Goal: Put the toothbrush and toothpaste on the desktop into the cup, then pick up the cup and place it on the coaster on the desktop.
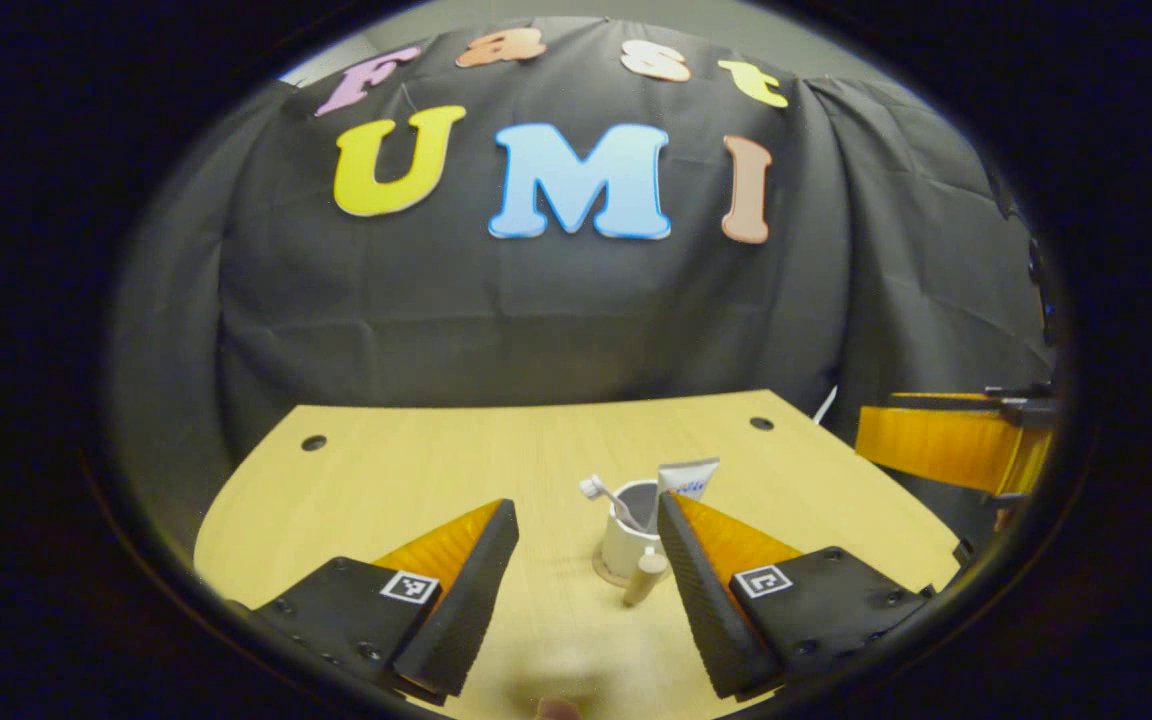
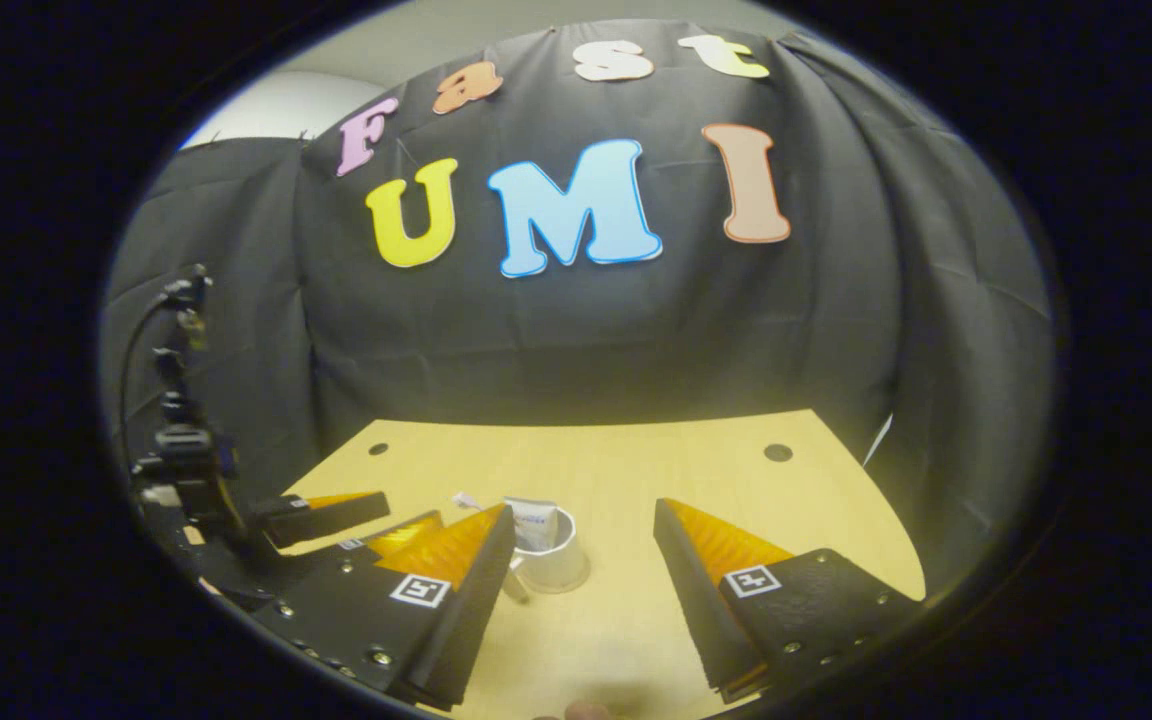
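Observation:
A white cup (image 1: 626, 545) stands upright on the wooden desk, just ahead of my left gripper (image 1: 586, 505), whose fingers are spread open on either side of it without touching. A toothbrush (image 1: 598, 490) and a toothpaste tube (image 1: 688, 478) stick out of the cup. A thin pale disc, apparently the coaster (image 1: 600, 575), shows under its base. A short pale stub (image 1: 644, 578) leans at the cup's near side. In the right gripper view the cup (image 2: 558, 565) with the tube (image 2: 533, 525) sits ahead and to the left of my open right gripper (image 2: 583, 512). The left gripper (image 2: 376, 522) is beside the cup.
The desk (image 1: 416, 480) is light wood with a rounded front and small dark holes near its far corners (image 1: 313, 442). Black cloth walls close it in behind and at the sides. A finger of the right gripper (image 1: 936, 445) hangs at the desk's right edge.

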`<state>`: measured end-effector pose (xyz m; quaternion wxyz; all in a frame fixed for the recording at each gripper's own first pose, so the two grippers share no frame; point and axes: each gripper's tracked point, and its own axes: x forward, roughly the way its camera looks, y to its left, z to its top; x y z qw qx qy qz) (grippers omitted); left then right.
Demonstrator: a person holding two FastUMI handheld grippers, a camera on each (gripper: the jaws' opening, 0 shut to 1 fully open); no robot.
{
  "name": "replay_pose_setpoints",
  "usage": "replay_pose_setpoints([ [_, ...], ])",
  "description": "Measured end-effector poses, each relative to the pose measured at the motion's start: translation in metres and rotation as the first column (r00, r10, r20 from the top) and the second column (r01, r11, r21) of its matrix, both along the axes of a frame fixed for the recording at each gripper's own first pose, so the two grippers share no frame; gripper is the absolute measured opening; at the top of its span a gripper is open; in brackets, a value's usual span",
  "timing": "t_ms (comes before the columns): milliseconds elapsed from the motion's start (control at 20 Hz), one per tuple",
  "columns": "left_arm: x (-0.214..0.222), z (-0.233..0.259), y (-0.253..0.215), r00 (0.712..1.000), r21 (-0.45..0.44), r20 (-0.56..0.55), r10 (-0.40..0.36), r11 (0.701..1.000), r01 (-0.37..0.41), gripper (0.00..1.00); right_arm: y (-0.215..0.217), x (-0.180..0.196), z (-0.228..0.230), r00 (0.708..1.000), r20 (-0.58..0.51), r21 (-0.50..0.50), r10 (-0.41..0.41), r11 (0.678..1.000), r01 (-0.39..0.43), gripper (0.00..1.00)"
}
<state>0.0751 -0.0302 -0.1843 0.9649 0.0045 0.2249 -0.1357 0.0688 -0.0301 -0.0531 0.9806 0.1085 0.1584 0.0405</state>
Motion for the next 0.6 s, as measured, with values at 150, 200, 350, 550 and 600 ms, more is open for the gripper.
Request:
replay_pose_setpoints([
  [150,-0.006,0.045,0.017,0.993,-0.019,0.116,0.027,1.0,-0.025,0.92,0.012,-0.003,0.032,0.995,0.1,-0.02,-0.026,0.999,0.028,0.84],
  [200,-0.009,0.062,0.022,0.988,-0.041,0.15,0.03,0.999,-0.024,0.92,0.016,-0.004,0.042,0.99,0.134,-0.029,-0.037,0.999,0.041,0.84],
  [350,-0.021,0.098,0.036,0.975,-0.115,0.217,0.056,0.993,-0.032,0.91,0.026,-0.009,0.068,0.969,0.239,-0.079,-0.065,0.993,0.087,0.84],
  [550,-0.026,0.119,0.061,0.948,-0.188,0.288,0.133,0.979,-0.08,0.9,0.048,-0.015,0.073,0.96,0.278,-0.129,-0.03,0.989,0.068,0.84],
  [600,-0.026,0.127,0.067,0.942,-0.201,0.3,0.15,0.975,-0.091,0.98,0.053,-0.016,0.073,0.96,0.279,-0.118,-0.023,0.991,0.058,0.84],
])
